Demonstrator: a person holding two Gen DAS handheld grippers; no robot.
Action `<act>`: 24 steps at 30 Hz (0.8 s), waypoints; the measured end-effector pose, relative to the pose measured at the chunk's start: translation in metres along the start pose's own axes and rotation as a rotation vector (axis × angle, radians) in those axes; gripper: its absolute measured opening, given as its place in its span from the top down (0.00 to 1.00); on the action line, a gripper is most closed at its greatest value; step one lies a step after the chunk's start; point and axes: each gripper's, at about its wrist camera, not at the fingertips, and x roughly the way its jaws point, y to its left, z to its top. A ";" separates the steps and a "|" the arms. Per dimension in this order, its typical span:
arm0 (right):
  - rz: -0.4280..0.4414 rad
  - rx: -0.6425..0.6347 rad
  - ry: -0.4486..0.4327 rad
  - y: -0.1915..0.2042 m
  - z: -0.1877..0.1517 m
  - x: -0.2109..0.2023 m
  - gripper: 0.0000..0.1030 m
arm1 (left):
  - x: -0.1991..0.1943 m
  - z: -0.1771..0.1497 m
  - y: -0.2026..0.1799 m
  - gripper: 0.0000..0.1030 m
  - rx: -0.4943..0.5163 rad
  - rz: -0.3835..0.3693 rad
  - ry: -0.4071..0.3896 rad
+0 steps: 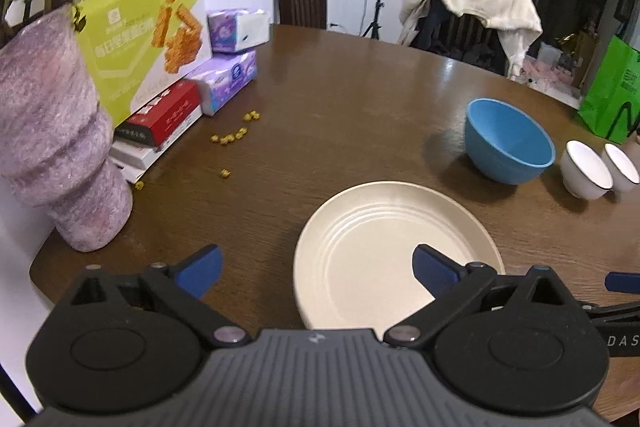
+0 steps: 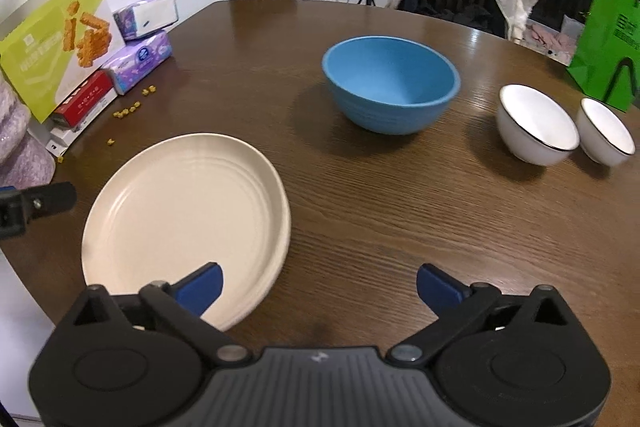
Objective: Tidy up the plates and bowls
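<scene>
Both tongs spread wide, nothing between jaws. Left gripper (image 1: 316, 267) over near-left rim of cream plate (image 1: 396, 255); plate flat on table (image 1: 340, 99), round, no long axis. Right gripper (image 2: 318, 285) just right of plate (image 2: 184, 219), over bare wood.

Blue bowl (image 2: 390, 83) ahead, beyond plate, slightly right; two white bowls (image 2: 538, 131) (image 2: 606, 135) farther right, side by side, whether touching unclear. Right gripper nearer to all bowls.

Plate's near edge hidden behind gripper bodies in both views. Green bag (image 2: 608, 39) cut off at frame edge.

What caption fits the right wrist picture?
Open right gripper above cream plate, blue bowl beyond.
</scene>
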 end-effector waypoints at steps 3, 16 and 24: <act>-0.011 0.028 -0.007 -0.010 -0.005 -0.010 0.00 | -0.008 0.001 -0.008 0.00 0.011 -0.013 -0.014; 0.004 0.119 -0.036 -0.050 -0.026 -0.041 0.00 | -0.024 0.000 -0.037 0.00 0.039 -0.081 -0.038; -0.015 0.145 -0.105 -0.061 -0.025 -0.057 0.00 | -0.026 -0.005 -0.062 0.00 0.094 -0.123 -0.047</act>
